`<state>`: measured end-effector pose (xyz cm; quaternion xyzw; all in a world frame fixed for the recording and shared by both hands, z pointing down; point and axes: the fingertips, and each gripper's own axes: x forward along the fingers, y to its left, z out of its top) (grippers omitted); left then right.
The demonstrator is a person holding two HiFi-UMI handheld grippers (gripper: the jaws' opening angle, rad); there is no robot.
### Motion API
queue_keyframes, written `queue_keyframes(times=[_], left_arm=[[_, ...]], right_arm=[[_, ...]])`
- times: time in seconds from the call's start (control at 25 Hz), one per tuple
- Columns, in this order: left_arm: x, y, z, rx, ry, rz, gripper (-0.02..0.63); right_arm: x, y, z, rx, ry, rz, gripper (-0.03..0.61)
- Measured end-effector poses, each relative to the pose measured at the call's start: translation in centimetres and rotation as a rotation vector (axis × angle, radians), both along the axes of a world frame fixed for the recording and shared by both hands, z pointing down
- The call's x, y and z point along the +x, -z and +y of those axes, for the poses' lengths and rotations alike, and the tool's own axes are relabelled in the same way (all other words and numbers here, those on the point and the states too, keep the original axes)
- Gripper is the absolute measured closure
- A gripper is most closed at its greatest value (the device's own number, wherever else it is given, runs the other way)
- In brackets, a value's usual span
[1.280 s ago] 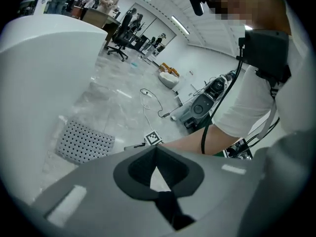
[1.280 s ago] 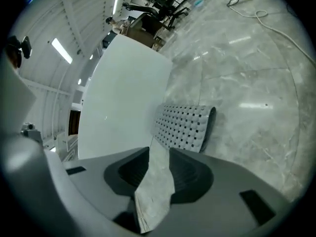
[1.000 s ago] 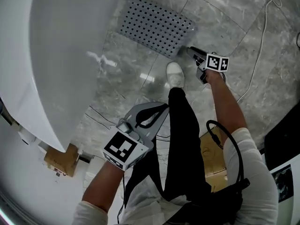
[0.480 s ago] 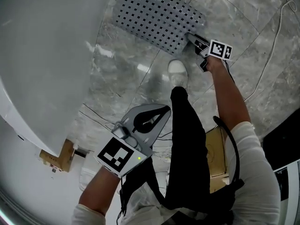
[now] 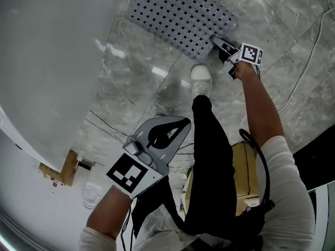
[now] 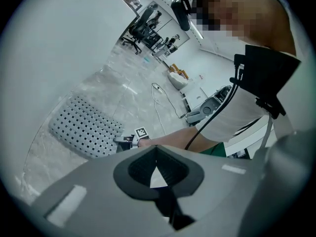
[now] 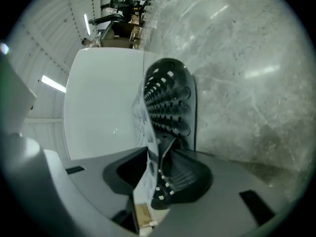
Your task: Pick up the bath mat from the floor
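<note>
The bath mat (image 5: 180,14) is grey with rows of dark holes and lies on the marble floor beside the white tub; it also shows in the left gripper view (image 6: 84,127). My right gripper (image 5: 217,42) is stretched out low at its near right corner. In the right gripper view the mat's edge (image 7: 165,102) curls up and runs between the jaws (image 7: 158,147), which are closing; a gap still shows beside the right pad. My left gripper (image 5: 180,122) hangs by the person's leg, jaws together and empty.
The white bathtub (image 5: 47,61) fills the left side. A white shoe (image 5: 201,80) stands just short of the mat. A thin white cable (image 5: 303,67) trails over the floor at the right. Cardboard boxes (image 5: 246,171) sit behind the person.
The right gripper has reached forward to the mat's near right corner, and the edge now lies between its jaws. The left gripper has barely moved.
</note>
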<state>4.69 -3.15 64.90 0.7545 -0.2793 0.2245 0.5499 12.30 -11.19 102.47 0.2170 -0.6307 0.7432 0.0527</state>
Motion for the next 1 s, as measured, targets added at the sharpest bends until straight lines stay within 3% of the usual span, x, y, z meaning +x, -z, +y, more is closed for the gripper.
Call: queue_keyframes(times=[0.12,0.52,0.72,1.0], left_arm=[[0.2,0.0,0.2,0.001,0.007,0.004,0.607],[-1.1,-0.5,1.0,-0.008,0.04,-0.003,0.607],[-0.8,0.0,1.1,-0.002,0.062,0.01,0.607],[0.4,3.3,1.3,0.032,0.048,0.023,0.607]], right_arm=[[-1.9,0.4,1.6,-0.01,0.066,-0.061,0.435],[-4.4,-0.7,1.6,0.01,0.069,-0.027,0.42],[-4.5,1.0,0.5,0.054,0.033,-0.035,0.516],[-4.9,6.2,-0.5,0.089,-0.023,-0.052,0.545]])
